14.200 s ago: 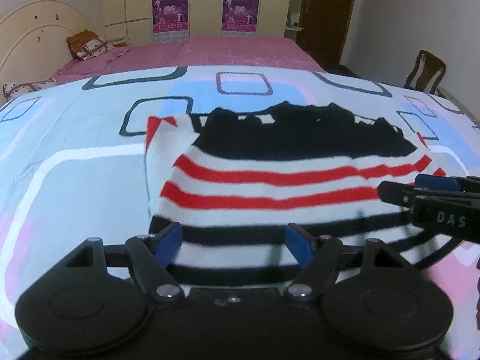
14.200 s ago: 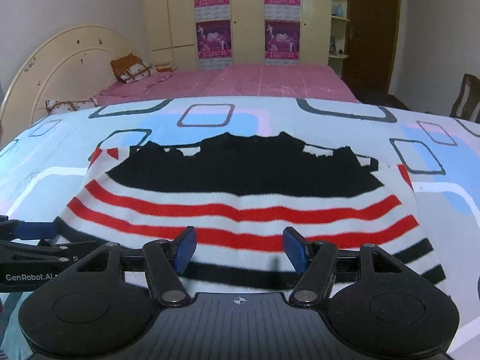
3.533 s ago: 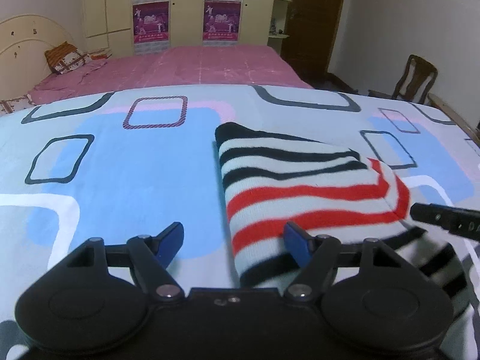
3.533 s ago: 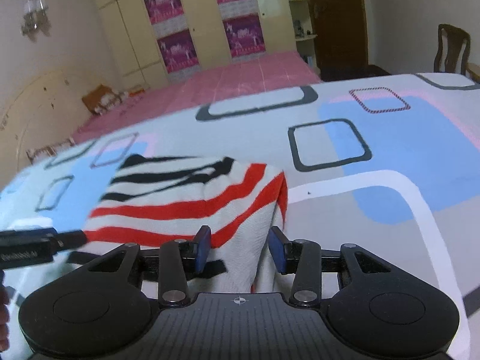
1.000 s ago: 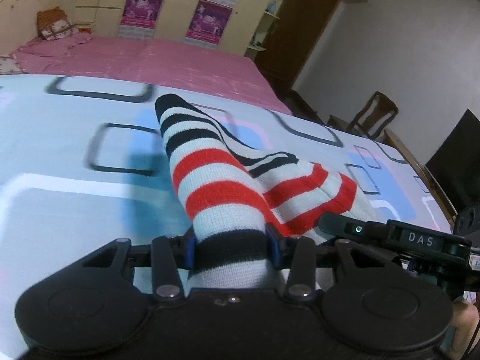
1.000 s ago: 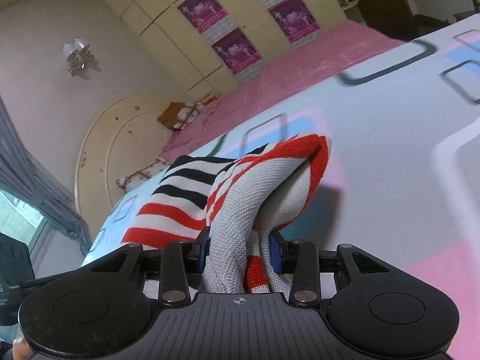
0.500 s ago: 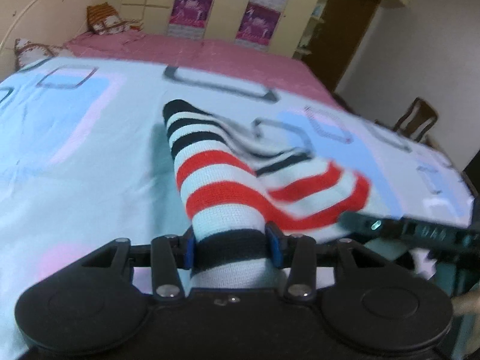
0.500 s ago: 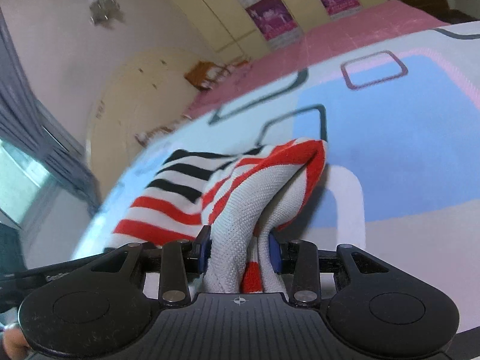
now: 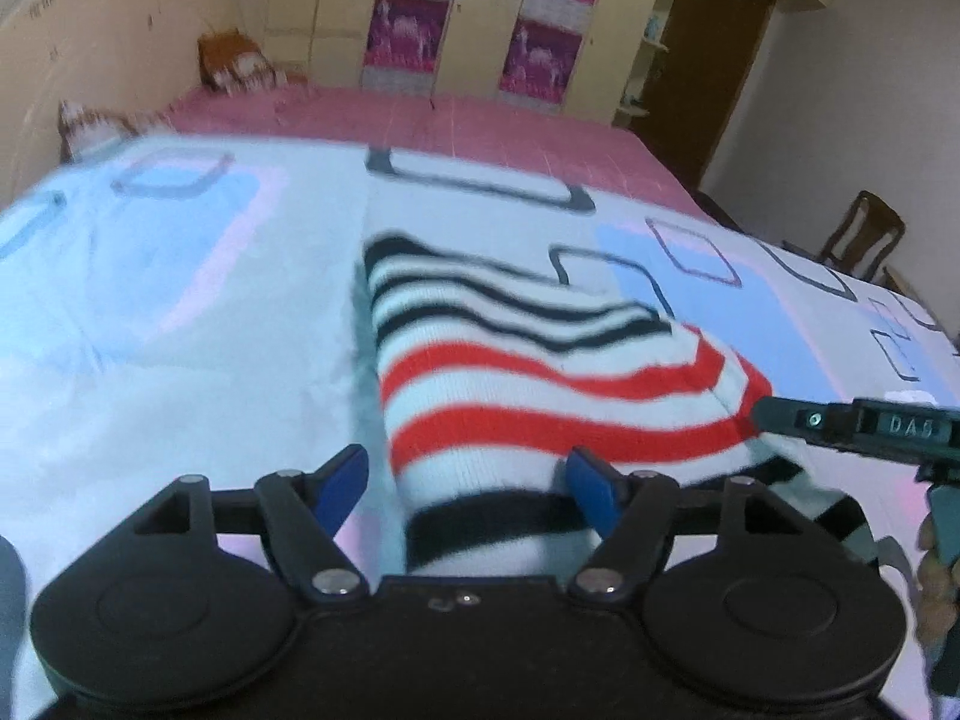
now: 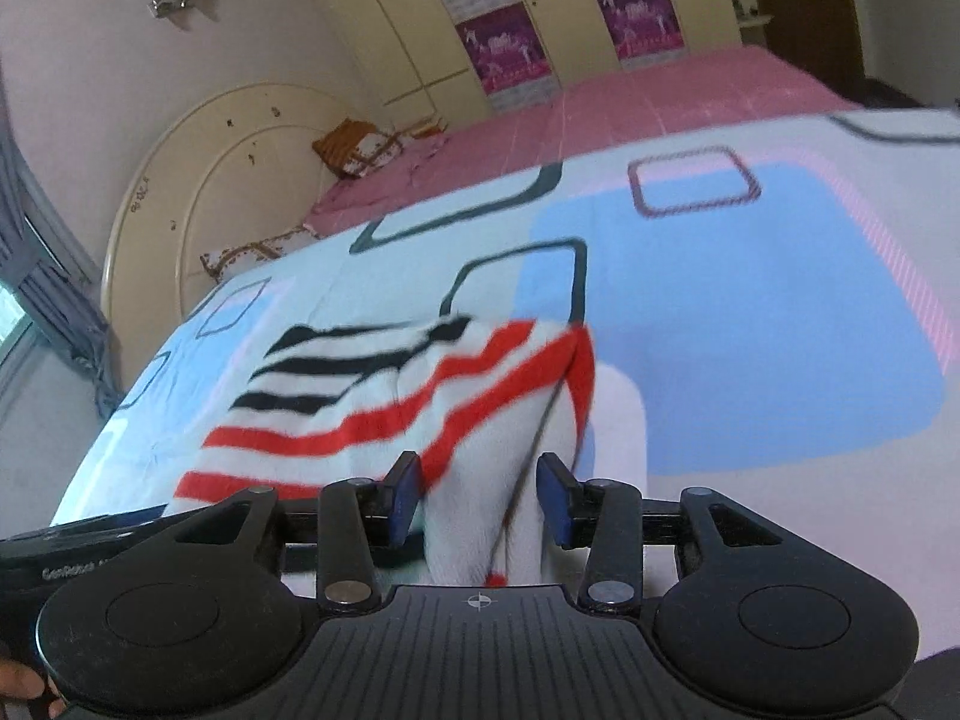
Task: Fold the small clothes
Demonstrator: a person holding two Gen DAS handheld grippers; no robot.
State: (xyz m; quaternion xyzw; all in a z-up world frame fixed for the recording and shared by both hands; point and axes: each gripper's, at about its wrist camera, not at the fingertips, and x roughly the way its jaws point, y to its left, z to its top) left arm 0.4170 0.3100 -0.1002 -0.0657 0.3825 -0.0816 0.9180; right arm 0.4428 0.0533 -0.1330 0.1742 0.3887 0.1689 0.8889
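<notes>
A folded striped sweater [image 9: 540, 372], white with black and red bands, lies on the patterned sheet [image 9: 180, 312]. My left gripper [image 9: 465, 483] is at its near left corner. Its jaws are opening, and the black-banded edge sits between the blue pads with a gap at the left pad [image 9: 342, 480]. My right gripper [image 10: 480, 498] has the sweater's [image 10: 384, 396] near right fold bunched between its pads. They still touch the cloth as the jaws begin opening. In the left wrist view, the right gripper's black finger [image 9: 798, 420] reaches the red-striped corner.
The pale sheet [image 10: 750, 312] with blue and pink blocks spreads around the sweater. Beyond it is a pink bed [image 9: 450, 126], a cream headboard [image 10: 198, 180] with pillows, and a wardrobe [image 9: 468, 18] with posters. A wooden chair [image 9: 864, 240] stands far right. A person's hand [image 9: 933, 564] shows at the right edge.
The left jaws have opened off the sweater's black-banded edge. The sweater has come down to lie flatter on the sheet. The right pads stay around their fold.
</notes>
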